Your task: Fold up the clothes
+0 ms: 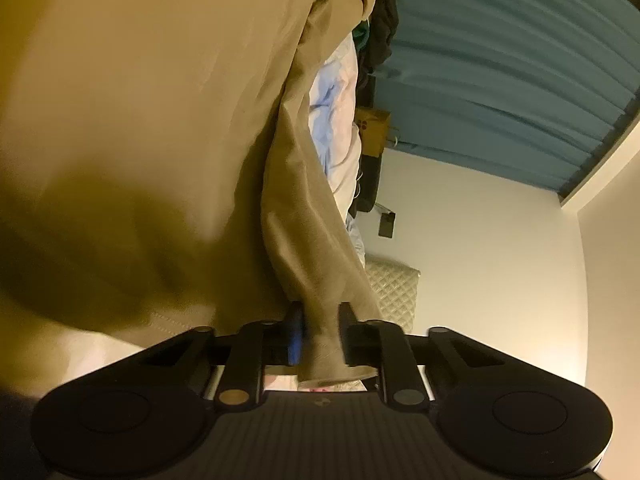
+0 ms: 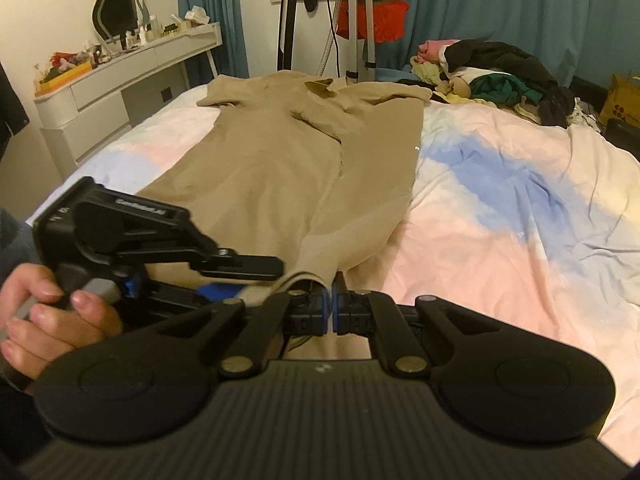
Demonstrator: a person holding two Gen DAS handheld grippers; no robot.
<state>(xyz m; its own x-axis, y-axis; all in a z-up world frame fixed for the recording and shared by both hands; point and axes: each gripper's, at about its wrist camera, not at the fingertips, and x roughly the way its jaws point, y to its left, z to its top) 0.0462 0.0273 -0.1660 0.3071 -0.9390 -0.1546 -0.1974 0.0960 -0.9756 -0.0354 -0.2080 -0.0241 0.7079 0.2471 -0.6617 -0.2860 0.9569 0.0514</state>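
A long tan garment (image 2: 276,152) lies spread lengthwise on the bed, collar at the far end. Its near hem is gathered at both grippers. My right gripper (image 2: 333,304) is shut on the near hem of the tan garment. My left gripper (image 2: 236,276) shows at the left of the right wrist view, held in a hand, touching the same hem. In the rolled left wrist view the left gripper (image 1: 318,336) is shut on a gathered fold of the tan garment (image 1: 304,240), which fills the left of that view.
A pastel pink, blue and white duvet (image 2: 500,208) covers the bed. A pile of mixed clothes (image 2: 500,76) lies at the far right. A tripod (image 2: 356,20) stands behind the bed, a white dressing table (image 2: 132,76) at the left. Blue curtains (image 1: 500,60) hang behind.
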